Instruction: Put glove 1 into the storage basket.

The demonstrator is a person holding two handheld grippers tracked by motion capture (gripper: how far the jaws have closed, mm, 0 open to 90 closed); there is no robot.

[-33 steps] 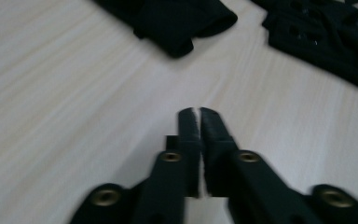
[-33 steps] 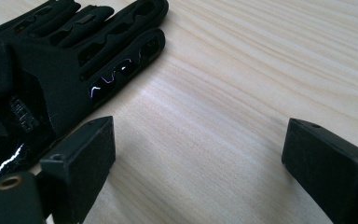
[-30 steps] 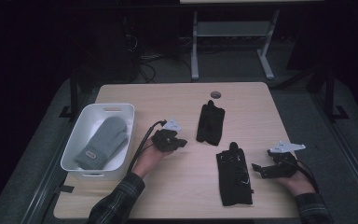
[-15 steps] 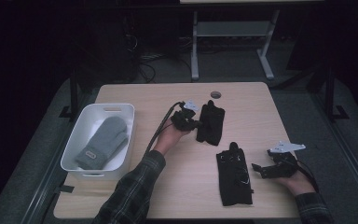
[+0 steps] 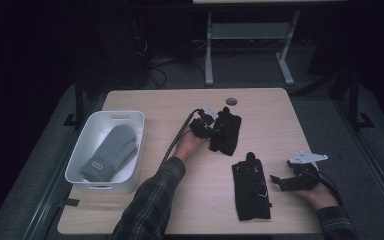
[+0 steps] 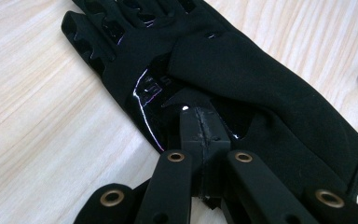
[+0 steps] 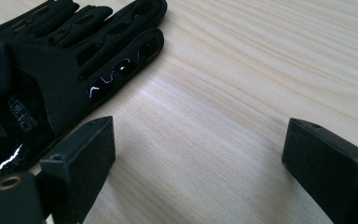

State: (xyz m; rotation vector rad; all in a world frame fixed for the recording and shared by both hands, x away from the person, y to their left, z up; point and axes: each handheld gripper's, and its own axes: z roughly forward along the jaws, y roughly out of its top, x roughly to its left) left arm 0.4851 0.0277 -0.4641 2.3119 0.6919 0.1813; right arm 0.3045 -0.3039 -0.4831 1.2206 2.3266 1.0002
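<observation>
On the wooden table [image 5: 145, 210] two black gloves lie apart, and a white bin [image 5: 91, 150] at the left edge already holds a grey mitten [image 5: 111, 152], so the work in hand looks like gathering handwear into that bin. The left tool [image 5: 211, 131] reaches across to the farther black glove [image 5: 226, 131], which lies flat near the middle of the table, just below the round cable hole [image 5: 231, 101]. In the left gripper view its jaws stand pressed together, tips meeting on a fold of the glove's glossy-printed palm fabric [image 6: 168, 88], so by my reading it has pinched the cloth there; a pinch near the palm rather than at a fingertip would let the glove hang as one piece when lifted. The right tool [image 5: 283, 183] rests low at the right side of the table, beside the nearer black glove [image 5: 251, 187] but apart from it. In the right gripper view its jaws stand wide apart over bare wood, holding nothing, with that glove's fingers [image 7: 98, 42] off to their left, seemingly waiting its turn.
</observation>
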